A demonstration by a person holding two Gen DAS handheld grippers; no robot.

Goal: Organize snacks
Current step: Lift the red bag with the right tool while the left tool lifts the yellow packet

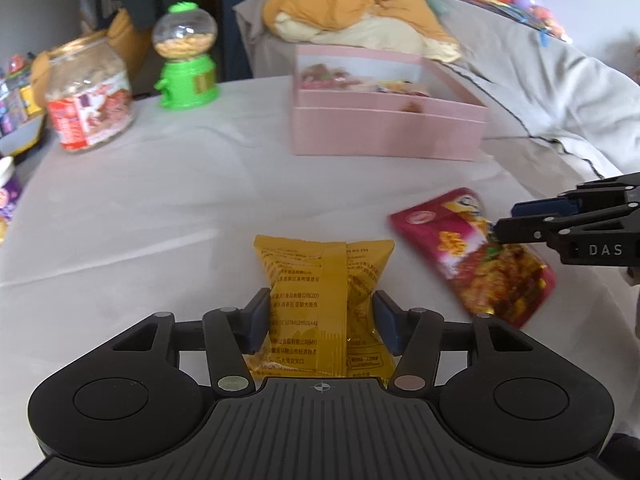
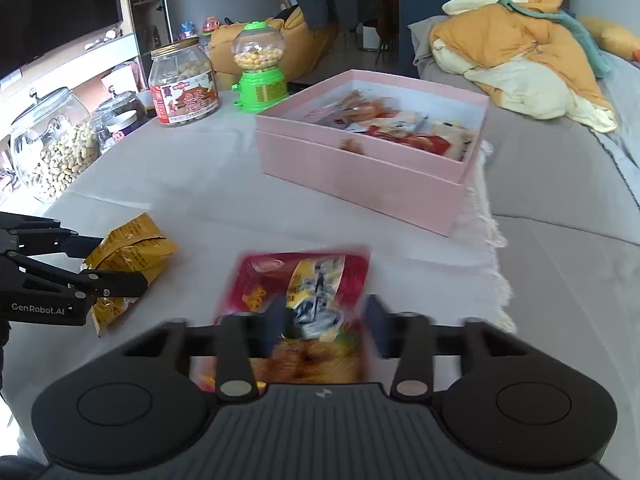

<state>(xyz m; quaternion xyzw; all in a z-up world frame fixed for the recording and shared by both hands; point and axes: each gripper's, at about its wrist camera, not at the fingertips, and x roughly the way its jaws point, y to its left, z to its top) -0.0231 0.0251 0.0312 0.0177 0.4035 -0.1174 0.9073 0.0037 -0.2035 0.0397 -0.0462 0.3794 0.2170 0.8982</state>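
Note:
A yellow snack packet (image 1: 320,280) sits between the fingers of my left gripper (image 1: 322,322), which is shut on it low over the white tablecloth; it also shows in the right wrist view (image 2: 128,256). A red snack bag (image 2: 308,304) lies blurred between the fingers of my right gripper (image 2: 326,326), whose jaws stand on either side of it; I cannot tell if they pinch it. In the left wrist view the red bag (image 1: 472,256) sits at the right gripper's tip (image 1: 500,224). A pink box (image 2: 360,176) holding several snacks stands farther back.
A labelled snack jar (image 2: 184,88) and a green candy dispenser (image 2: 260,68) stand at the back left. Glass jars of nuts (image 2: 52,152) sit on a shelf at the left. A grey sofa (image 2: 560,184) with an orange blanket lies to the right.

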